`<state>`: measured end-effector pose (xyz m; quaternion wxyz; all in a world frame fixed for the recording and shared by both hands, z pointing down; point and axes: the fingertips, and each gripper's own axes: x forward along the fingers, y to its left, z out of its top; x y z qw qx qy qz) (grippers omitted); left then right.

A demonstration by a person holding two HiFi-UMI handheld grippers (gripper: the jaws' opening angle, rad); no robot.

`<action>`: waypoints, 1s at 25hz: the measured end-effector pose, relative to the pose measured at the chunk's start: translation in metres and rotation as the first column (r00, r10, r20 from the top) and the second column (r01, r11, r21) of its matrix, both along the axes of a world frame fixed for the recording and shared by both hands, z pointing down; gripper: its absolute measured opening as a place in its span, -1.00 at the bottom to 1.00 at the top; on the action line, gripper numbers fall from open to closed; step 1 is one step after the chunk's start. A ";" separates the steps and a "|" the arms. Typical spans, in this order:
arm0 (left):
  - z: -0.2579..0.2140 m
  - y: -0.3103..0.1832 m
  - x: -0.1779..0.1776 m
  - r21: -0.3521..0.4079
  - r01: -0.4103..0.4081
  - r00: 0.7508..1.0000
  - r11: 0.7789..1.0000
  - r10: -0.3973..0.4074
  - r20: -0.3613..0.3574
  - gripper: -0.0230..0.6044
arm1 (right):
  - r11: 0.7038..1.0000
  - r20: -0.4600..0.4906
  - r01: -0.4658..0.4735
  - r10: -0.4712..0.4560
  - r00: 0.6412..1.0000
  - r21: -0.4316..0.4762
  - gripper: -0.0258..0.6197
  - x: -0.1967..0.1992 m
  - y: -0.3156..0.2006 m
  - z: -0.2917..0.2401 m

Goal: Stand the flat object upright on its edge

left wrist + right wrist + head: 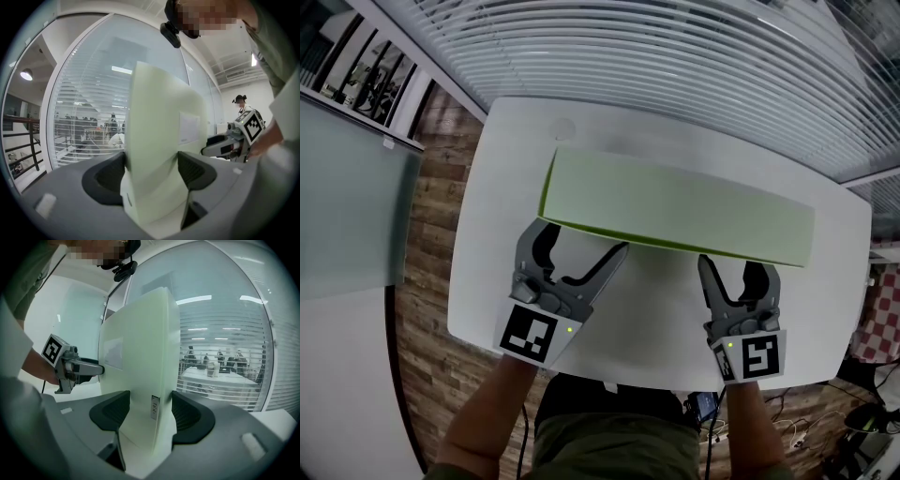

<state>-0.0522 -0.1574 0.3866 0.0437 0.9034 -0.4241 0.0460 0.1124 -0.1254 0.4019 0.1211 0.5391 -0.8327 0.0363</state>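
Note:
A flat pale-green box (pixel 675 206) lies lengthwise across the white table (pixel 647 347), its broad face turned up towards the head view. Its near long edge sits inside both grippers. My left gripper (pixel 581 242) is shut on that edge near the box's left end. My right gripper (pixel 736 270) is shut on it near the right end. In the left gripper view the box (pixel 159 131) rises as a slab between the pads of the left gripper (pixel 152 173). The right gripper view shows the box (pixel 140 357) pinched the same way by the right gripper (pixel 150 416). I cannot tell whether the far edge rests on the table.
Window blinds (pixel 675 56) run behind the table's far edge. Wood floor (pixel 431 281) and a glass partition (pixel 347 206) lie to the left. Cables (pixel 797 431) lie on the floor at bottom right. A small round mark (pixel 563 128) sits near the table's far left corner.

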 end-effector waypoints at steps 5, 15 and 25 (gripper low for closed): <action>-0.001 0.001 0.000 0.002 -0.006 1.000 1.000 0.006 0.005 0.15 | 1.000 -0.006 0.003 -0.003 1.000 -0.004 -0.08 -0.001 0.002 -0.001; -0.002 0.005 0.005 0.005 -0.027 0.999 1.000 0.027 0.026 0.16 | 1.000 -0.004 0.013 -0.013 1.000 -0.014 -0.08 0.004 0.005 0.000; -0.005 0.004 -0.005 -0.007 -0.003 1.000 1.000 0.003 0.002 0.15 | 1.000 0.009 0.024 -0.024 1.000 -0.015 -0.07 -0.001 0.011 -0.001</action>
